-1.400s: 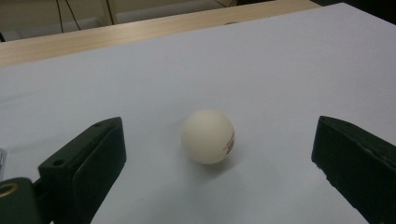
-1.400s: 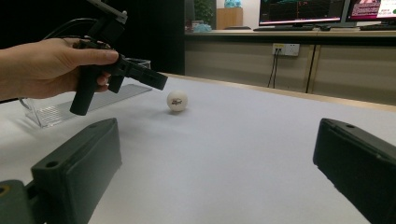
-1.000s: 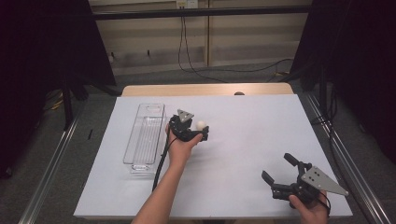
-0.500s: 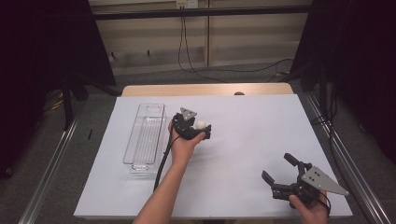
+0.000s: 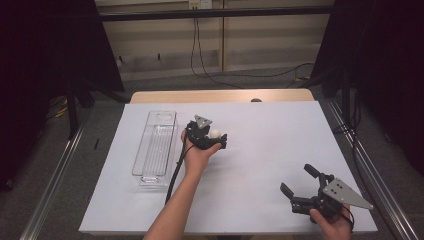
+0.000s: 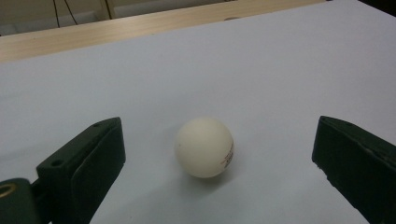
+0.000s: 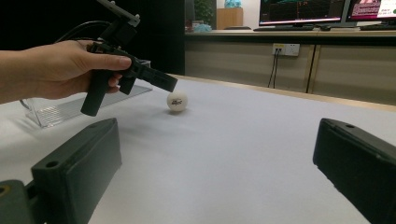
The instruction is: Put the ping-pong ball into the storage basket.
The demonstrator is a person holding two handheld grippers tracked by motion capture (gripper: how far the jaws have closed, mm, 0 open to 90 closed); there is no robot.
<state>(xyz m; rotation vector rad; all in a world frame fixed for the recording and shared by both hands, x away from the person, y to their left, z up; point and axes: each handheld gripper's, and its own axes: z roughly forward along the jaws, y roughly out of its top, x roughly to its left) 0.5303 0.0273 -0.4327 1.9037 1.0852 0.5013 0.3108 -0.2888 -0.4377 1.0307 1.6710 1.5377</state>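
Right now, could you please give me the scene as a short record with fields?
surface: white table
ball: white ball resting on the table, small print on its side
left gripper: left gripper open, jaws either side of the ball, not touching it
right gripper: right gripper open, holding nothing, at the near right of the table
tray: clear tray left of the left gripper; contents cannot be made out

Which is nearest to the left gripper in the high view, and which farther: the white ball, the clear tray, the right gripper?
1. White ball: between the open jaws of the left gripper.
2. Clear tray: beside it, at the table's left.
3. Right gripper: near corner, far right.
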